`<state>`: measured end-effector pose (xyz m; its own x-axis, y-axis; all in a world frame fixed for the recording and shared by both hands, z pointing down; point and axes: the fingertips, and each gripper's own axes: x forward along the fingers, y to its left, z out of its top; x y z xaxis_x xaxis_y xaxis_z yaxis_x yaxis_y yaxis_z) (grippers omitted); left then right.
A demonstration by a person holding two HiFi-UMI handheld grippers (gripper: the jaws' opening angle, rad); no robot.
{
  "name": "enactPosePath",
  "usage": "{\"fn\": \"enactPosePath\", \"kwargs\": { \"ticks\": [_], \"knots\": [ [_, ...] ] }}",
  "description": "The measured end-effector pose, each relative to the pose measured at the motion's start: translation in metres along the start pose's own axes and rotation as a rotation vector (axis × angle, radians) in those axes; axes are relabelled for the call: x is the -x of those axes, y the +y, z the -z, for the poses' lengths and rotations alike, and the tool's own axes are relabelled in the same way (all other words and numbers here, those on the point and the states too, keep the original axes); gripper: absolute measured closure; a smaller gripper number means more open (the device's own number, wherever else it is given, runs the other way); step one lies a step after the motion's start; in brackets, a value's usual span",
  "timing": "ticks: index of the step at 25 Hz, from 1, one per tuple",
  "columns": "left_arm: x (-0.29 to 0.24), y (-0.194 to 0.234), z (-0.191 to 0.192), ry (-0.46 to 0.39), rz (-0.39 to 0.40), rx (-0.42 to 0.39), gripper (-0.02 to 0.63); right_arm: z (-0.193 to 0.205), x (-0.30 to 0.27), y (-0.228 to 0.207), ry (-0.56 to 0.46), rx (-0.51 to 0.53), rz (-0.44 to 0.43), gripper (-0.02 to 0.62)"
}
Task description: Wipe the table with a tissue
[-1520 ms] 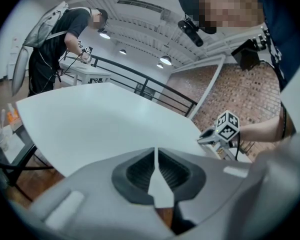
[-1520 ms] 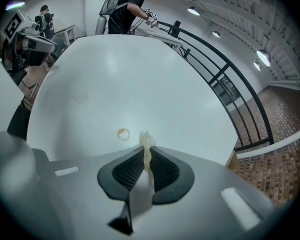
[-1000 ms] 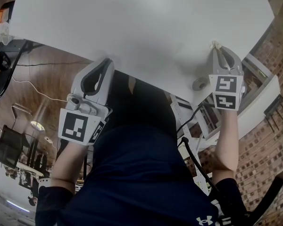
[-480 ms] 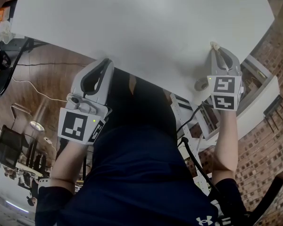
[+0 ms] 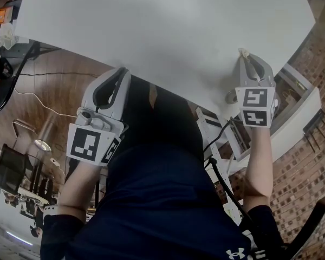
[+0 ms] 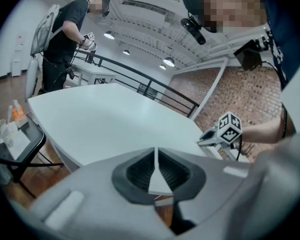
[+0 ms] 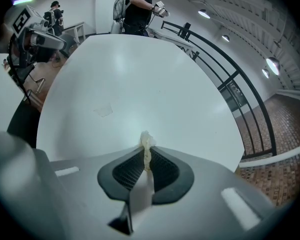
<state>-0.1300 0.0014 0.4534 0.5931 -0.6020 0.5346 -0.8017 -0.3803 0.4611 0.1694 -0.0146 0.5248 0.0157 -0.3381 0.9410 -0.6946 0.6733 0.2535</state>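
Note:
A small crumpled piece of whitish tissue [image 7: 146, 143] sticks out between the tips of my right gripper [image 7: 147, 156], which is shut on it. In the head view that right gripper [image 5: 245, 55] rests low over the near right corner of the white table [image 5: 168, 31], with the tissue [image 5: 242, 51] at its tip. My left gripper [image 5: 121, 71] is at the table's near edge, shut, with nothing between its jaws. From the left gripper view, the left gripper [image 6: 155, 153] points across the table [image 6: 105, 124] towards the right gripper [image 6: 224, 132].
A faint smudge [image 7: 104, 110] marks the table ahead of the tissue. A black railing [image 7: 225, 79] runs past the far side. People [image 6: 65, 39] stand in the background. A small side stand with clutter [image 6: 15, 131] is at the left, over a wooden floor [image 5: 54, 85].
The right gripper with the tissue has shifted slightly farther onto the table. The left gripper has stayed in place.

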Motion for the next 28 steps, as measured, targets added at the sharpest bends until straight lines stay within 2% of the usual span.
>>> {"fn": "enactPosePath", "kwargs": {
  "ticks": [18, 24, 28],
  "knots": [
    [0.01, 0.006, 0.003, -0.014, -0.021, 0.018, 0.584, -0.022, 0.002, 0.035, -0.022, 0.059, -0.056, 0.558],
    [0.013, 0.009, 0.002, -0.018, -0.024, 0.024, 0.584, -0.034, 0.004, 0.044, -0.008, 0.118, -0.065, 0.558],
    [0.018, 0.008, 0.0, -0.022, -0.032, 0.013, 0.583, -0.036, 0.006, 0.052, -0.028, 0.106, -0.092, 0.558]
  ]
}}
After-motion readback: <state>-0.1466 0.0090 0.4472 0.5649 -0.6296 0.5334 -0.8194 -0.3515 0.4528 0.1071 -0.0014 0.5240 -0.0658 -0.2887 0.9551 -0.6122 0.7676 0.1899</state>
